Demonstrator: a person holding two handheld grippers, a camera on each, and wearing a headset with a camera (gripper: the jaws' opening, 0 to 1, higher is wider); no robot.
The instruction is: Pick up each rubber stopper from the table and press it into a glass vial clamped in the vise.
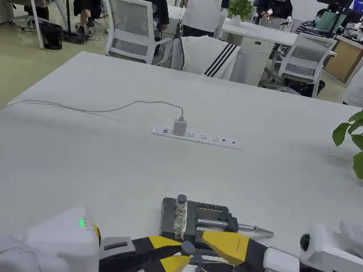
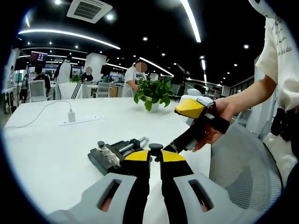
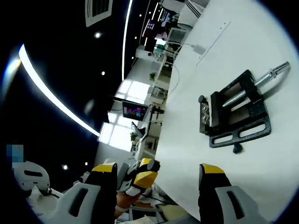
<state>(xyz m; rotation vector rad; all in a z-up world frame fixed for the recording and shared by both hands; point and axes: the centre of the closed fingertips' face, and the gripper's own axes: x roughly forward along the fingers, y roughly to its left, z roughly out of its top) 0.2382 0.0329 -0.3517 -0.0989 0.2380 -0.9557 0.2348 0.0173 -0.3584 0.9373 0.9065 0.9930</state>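
White table (image 1: 85, 153), black vise (image 1: 212, 214), yellow-tipped black left gripper (image 2: 155, 156), dark grey stopper (image 2: 155, 148), black-striped white jacket (image 1: 207, 56) at twelve o'clock, green leaves (image 1: 351, 133) at three.

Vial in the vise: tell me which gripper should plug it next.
Left. The left gripper is shut on a rubber stopper, close before the vise. The right gripper is open and holds nothing.

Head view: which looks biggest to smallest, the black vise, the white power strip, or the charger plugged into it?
Largest: vise.
Next: power strip, long but thin; it lies farther away, so real size is unsure.
Smallest: charger.
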